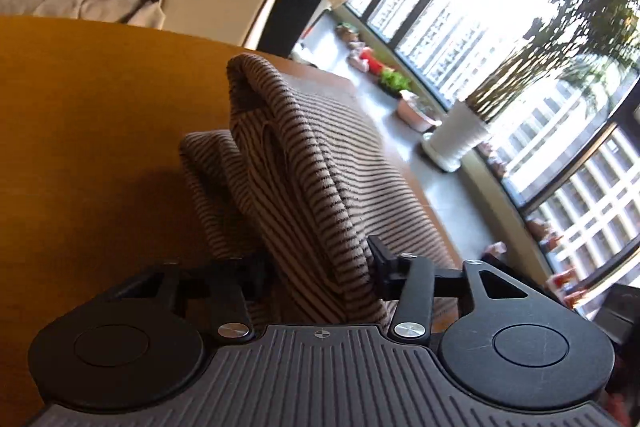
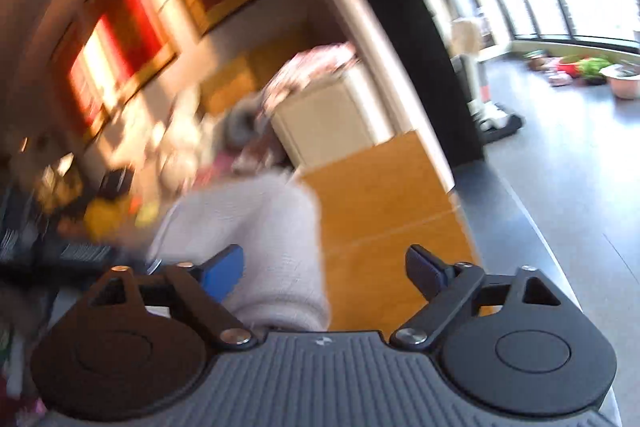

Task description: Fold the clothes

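Your left tool clamps the bunched brown striped garment above the bench; your right tool gapes apart.

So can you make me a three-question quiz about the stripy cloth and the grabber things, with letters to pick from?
1. Where does the striped garment lie?
A. on the wooden table
B. on the sofa
C. on the floor

2. What colour are its stripes?
A. red and white
B. tan and dark
C. green and yellow

3. How are the jaws of the right gripper?
A. shut on the striped cloth
B. wide apart
C. out of view

Answers: 1 A, the cloth spreads over the orange-brown tabletop while the left gripper pinches a raised fold. 2 B, thin dark lines cross tan fabric. 3 B, a wide gap shows between the two fingers.
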`<action>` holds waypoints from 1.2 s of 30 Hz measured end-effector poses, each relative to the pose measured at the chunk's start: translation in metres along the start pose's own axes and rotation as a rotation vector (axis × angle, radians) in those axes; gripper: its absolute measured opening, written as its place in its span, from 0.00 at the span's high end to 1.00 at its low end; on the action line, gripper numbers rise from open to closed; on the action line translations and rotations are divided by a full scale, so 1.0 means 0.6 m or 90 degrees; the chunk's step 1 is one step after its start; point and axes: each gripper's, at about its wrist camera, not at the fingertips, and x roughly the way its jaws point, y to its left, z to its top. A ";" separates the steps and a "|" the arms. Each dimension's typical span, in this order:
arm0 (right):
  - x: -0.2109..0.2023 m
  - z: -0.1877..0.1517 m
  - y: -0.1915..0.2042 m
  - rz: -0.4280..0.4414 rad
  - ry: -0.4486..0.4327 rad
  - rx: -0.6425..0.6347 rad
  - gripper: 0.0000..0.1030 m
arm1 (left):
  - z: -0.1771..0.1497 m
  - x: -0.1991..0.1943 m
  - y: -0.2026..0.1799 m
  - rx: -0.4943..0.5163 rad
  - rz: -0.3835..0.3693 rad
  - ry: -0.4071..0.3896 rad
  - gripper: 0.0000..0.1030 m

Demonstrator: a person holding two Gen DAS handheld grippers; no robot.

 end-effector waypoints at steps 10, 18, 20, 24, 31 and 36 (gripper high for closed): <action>0.018 0.001 -0.019 -0.001 0.012 0.013 0.03 | -0.023 -0.029 -0.014 0.030 -0.035 -0.036 0.54; 0.004 -0.004 -0.031 -0.003 0.015 0.037 0.00 | -0.044 -0.047 0.009 -0.010 -0.026 -0.043 0.53; 0.004 -0.004 -0.033 -0.004 0.019 0.039 0.00 | -0.049 -0.056 0.001 0.009 -0.035 -0.067 0.62; 0.007 -0.005 -0.035 -0.007 0.026 0.044 0.00 | -0.056 -0.070 -0.029 0.072 -0.045 -0.100 0.66; 0.010 -0.006 -0.039 -0.008 0.034 0.053 0.00 | -0.063 -0.048 -0.003 0.020 0.001 -0.058 0.67; 0.017 -0.008 -0.043 -0.010 0.050 0.068 0.00 | -0.067 -0.051 0.019 -0.004 -0.008 -0.055 0.67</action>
